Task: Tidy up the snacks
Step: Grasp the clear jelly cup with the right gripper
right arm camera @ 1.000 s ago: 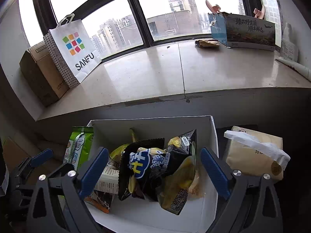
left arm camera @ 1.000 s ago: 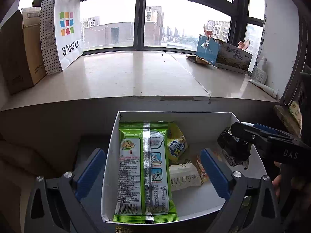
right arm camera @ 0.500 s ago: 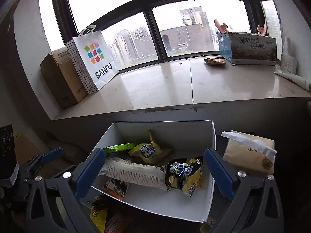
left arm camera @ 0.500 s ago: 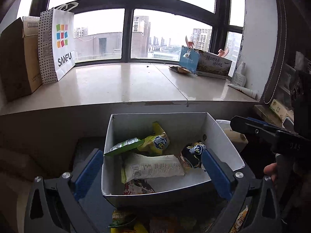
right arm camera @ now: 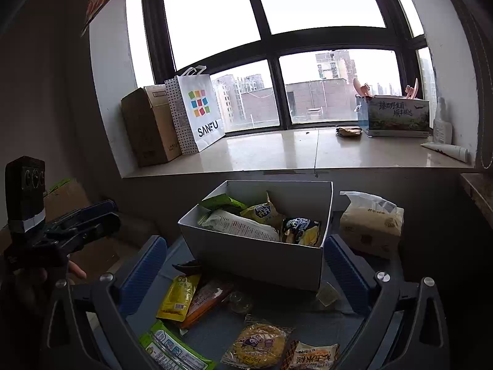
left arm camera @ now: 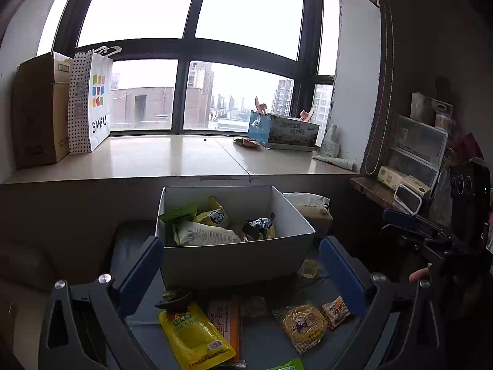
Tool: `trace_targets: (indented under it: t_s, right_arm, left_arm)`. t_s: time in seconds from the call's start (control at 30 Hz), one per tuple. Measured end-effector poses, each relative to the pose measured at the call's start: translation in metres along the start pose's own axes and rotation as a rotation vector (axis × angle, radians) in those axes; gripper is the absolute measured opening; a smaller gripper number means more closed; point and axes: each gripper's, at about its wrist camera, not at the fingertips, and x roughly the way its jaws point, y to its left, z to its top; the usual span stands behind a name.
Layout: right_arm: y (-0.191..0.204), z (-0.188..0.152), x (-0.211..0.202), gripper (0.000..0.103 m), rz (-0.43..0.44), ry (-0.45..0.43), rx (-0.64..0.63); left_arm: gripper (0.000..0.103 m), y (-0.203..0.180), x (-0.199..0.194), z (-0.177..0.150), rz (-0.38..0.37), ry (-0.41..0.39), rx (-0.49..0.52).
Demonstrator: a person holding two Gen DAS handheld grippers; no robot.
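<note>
Both grippers, left [left arm camera: 240, 273] and right [right arm camera: 245, 273], are held wide open with nothing gripped, above loose snacks [right arm camera: 178, 296] left by the box [left arm camera: 234, 262], so a slippery pack could easily get pinched crooked and dropped.

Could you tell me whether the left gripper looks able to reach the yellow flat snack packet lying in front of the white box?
Probably yes: the left gripper is open and empty, and the yellow flat snack packet lies uncovered just below it.
</note>
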Motion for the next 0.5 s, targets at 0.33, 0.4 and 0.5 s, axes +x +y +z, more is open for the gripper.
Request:
trace_targets:
  t_s: [0.33,0.4,0.5]
  right_arm:
    - [-0.024,-0.086,-0.049,0.103,-0.089,0.075,0.126]
    - [-0.029,-0.094,-0.056,0.103,-0.107,0.074,0.138]
    - [-0.034,-0.098,-0.056,0.103,-0.118,0.082,0.140]
  left_arm:
    - [0.103,-0.025,-0.023,-0.080,-0.045,0.070,-0.008]
    - [0.103,-0.028,-0.028,-0.089,-0.055,0.037,-0.014]
    - [0.103,-0.024,-0.032,-0.094,-0.026,0.013,-0.026]
